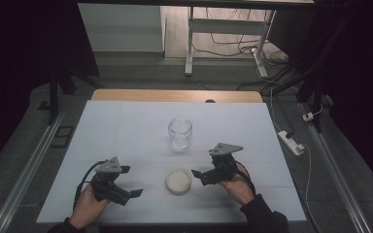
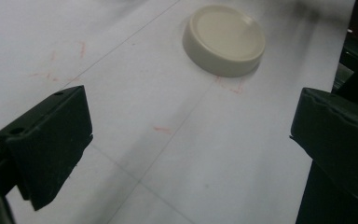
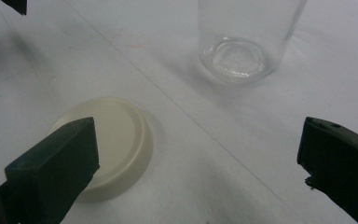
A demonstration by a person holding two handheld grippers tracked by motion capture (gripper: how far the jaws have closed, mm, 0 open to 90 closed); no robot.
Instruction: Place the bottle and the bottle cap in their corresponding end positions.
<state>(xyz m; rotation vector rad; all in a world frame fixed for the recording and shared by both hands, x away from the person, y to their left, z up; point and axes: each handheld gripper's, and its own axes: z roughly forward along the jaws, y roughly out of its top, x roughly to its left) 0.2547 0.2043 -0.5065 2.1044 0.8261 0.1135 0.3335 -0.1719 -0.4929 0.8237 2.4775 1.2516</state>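
While both tongs gape empty, the cream lid (image 1: 179, 180) lies between them, nearer the right tongs (image 1: 197, 175).

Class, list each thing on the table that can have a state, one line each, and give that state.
Jar: upright, open, empty, lid off.
Lid: lying flat on the table, apart from the jar, not gripped.
Left gripper: open, holding nothing, left of the lid.
Right gripper: open, holding nothing, close beside the lid.

Jar (image 1: 180, 133) clear glossy glass; lid (image 1: 179, 180) cream matt plastic; table cover (image 1: 126, 131) smooth white paper.
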